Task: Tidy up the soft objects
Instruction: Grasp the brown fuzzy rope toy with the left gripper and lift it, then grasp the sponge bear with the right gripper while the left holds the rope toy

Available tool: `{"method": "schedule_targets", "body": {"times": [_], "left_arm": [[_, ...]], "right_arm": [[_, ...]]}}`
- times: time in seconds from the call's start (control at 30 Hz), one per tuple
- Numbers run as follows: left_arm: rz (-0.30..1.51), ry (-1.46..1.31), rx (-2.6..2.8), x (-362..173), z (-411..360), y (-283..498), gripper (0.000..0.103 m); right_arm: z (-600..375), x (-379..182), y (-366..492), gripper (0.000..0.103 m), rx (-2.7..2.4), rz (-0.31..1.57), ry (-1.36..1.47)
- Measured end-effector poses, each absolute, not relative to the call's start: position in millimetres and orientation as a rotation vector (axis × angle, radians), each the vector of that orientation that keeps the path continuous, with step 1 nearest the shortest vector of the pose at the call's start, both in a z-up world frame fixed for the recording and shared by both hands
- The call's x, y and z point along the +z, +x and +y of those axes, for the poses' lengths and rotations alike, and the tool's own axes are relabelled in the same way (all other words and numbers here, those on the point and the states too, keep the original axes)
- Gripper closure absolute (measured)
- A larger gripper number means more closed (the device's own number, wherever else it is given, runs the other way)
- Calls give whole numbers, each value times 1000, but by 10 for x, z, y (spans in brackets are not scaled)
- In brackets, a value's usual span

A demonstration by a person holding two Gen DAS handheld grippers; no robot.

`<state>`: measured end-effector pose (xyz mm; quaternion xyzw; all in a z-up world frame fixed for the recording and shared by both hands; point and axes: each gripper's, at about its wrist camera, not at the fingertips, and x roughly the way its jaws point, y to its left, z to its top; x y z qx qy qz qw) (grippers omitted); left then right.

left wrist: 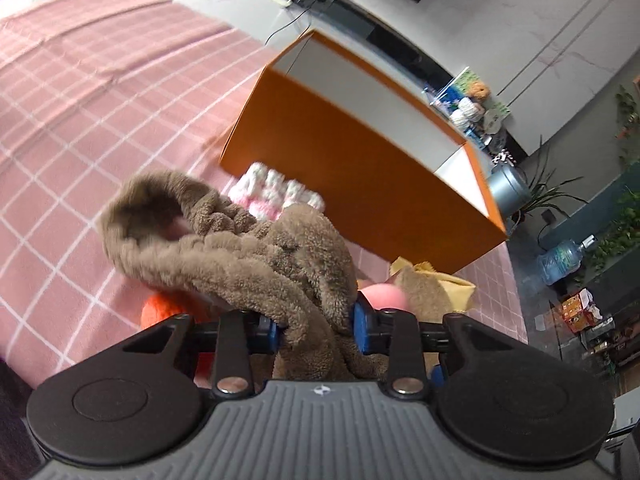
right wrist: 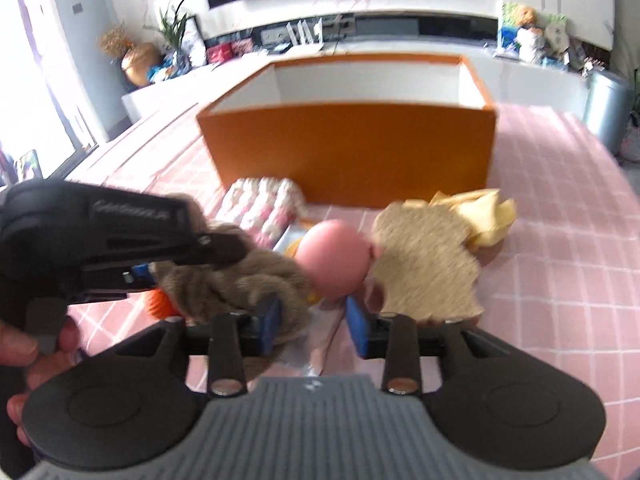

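My left gripper [left wrist: 314,330] is shut on a brown fuzzy plush [left wrist: 224,248] and holds it above the pink checked cloth; the left gripper also shows at the left of the right wrist view [right wrist: 140,276], with the plush [right wrist: 224,280] in it. My right gripper [right wrist: 312,326] is open and empty, just short of a pink ball [right wrist: 334,258]. An orange box [left wrist: 360,168] with a white inside stands open beyond the pile; it also shows in the right wrist view [right wrist: 352,152]. A pink-and-white knit piece [right wrist: 264,204], a tan fuzzy piece [right wrist: 424,264], a yellow cloth [right wrist: 484,216] and an orange knit item [left wrist: 160,312] lie in front of the box.
The pink checked cloth [left wrist: 80,120] covers the table. A white counter [right wrist: 400,46] with clutter runs behind the box. A metal bin [right wrist: 608,108] stands at the right. A water bottle [left wrist: 560,260] and plants stand on the floor.
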<state>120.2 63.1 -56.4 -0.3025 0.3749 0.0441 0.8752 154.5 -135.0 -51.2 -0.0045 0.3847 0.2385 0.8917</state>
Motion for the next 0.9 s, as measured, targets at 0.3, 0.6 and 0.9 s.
{"method": "schedule_targets", "body": {"times": [0.3,0.6,0.9], "left_arm": [[687,-420,21,-215,663,1142,66],[635,-279,-39,-70,709,1241,66],[644,-238,-94,-102,681,1287,66]], "right_arm": [[-1494,-535,1830,18,350,792,-99],[-1432,-789,2165,13,338,879,-152],[-1429,-932,2264,27,338,917,-116]]}}
